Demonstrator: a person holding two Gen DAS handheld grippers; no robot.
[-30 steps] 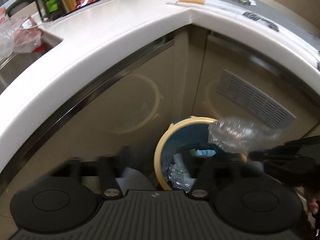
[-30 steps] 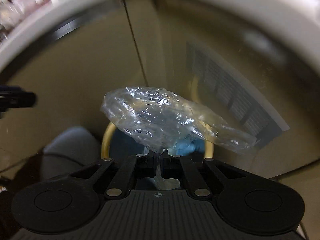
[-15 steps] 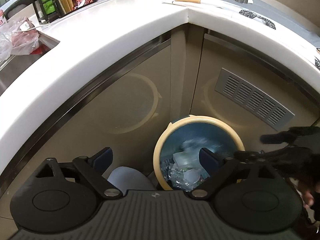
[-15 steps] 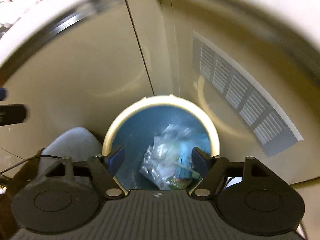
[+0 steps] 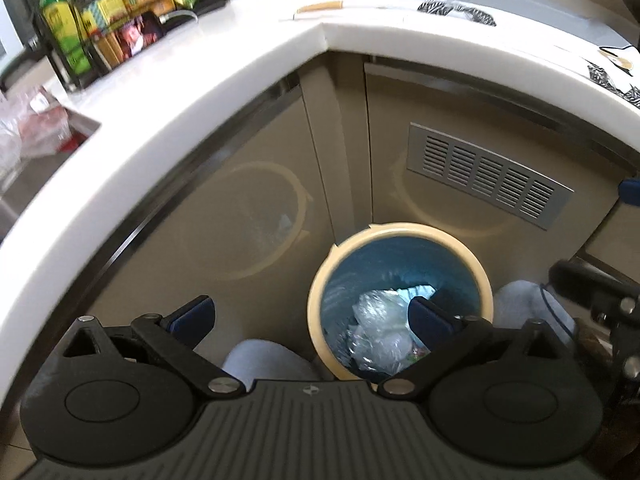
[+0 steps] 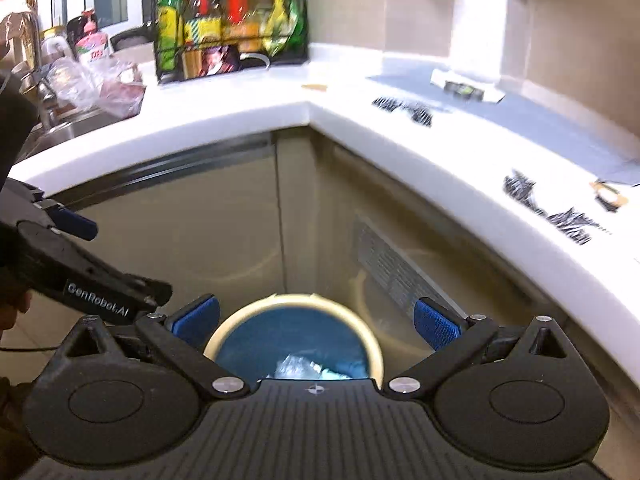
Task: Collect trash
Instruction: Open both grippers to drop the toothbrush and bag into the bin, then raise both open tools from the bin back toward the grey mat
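A round bin with a cream rim (image 5: 400,230) and blue liner stands on the floor in the cabinet corner. Crumpled clear plastic trash (image 5: 376,312) lies inside it on other rubbish. My left gripper (image 5: 310,314) hangs above the bin's near-left side. Its jaws are opening and nothing is between them. My right gripper (image 6: 316,320) is higher, looking over the bin rim (image 6: 292,300) toward the counter. Its jaws are also opening and hold nothing. A bit of the plastic (image 6: 298,366) shows just past its body.
The white countertop (image 6: 360,120) wraps around the corner above the bin. On it are black-and-white scraps (image 6: 404,108), a black rack of bottles (image 6: 228,20) and plastic bags (image 6: 100,84) by the sink. A vent grille (image 5: 488,184) is in the right cabinet. A person's grey-clad feet (image 5: 264,360) flank the bin.
The right gripper let go of the clear plastic bag, which dropped into the bin. That gripper then opened wide, rose and tipped up toward the counter. The left gripper opened wider and shifted slightly.
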